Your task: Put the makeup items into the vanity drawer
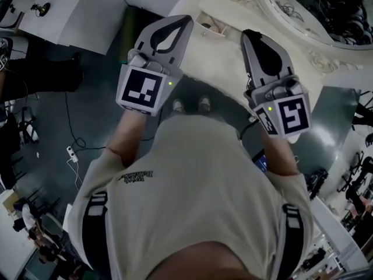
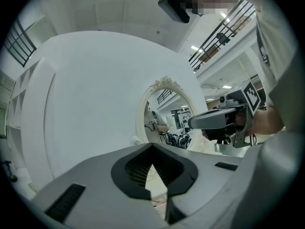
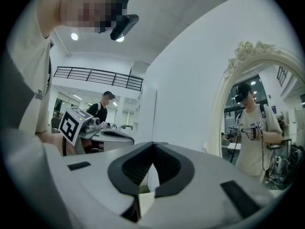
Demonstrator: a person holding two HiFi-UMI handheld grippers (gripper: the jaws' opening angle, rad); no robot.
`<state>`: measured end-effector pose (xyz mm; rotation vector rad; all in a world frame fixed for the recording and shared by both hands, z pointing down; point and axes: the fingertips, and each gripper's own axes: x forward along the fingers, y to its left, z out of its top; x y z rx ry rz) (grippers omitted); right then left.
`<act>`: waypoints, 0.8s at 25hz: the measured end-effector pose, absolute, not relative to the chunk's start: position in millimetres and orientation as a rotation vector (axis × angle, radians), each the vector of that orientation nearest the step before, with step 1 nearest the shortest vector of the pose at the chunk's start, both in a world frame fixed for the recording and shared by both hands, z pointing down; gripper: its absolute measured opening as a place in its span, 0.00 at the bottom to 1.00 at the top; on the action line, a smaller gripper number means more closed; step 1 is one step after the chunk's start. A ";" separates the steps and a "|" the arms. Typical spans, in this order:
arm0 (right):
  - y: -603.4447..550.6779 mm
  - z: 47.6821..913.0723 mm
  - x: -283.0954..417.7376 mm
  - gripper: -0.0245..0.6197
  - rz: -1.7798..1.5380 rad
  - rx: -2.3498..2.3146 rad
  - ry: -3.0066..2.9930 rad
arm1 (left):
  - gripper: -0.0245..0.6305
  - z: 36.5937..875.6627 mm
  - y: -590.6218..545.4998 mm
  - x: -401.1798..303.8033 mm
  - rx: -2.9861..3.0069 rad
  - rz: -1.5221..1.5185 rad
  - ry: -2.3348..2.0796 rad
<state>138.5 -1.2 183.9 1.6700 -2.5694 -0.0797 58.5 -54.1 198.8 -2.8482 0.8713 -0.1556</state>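
The left gripper (image 1: 185, 20) and the right gripper (image 1: 250, 35) point level toward the ornate mirror (image 1: 319, 6), side by side. Both have jaws pressed together, holding nothing.

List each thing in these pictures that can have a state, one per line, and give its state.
left gripper: shut, nothing between its jaws, raised in the air
right gripper: shut, empty, raised beside the left one
mirror: upright, reflecting the person with both grippers
vanity drawer: not clearly in view, so open or shut cannot be told
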 end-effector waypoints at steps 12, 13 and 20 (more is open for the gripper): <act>32.9 176.4 118.4 0.03 -0.097 1.629 -2.642 | 0.06 199.5 -21.8 43.2 -2.863 -0.151 0.927; 34.7 176.5 116.8 0.03 -0.105 1.623 -2.644 | 0.06 201.0 -20.6 42.9 -2.866 -0.155 0.931; 45.3 179.7 109.2 0.03 -0.105 1.595 -2.671 | 0.06 207.2 -15.3 42.8 -2.864 -0.174 0.951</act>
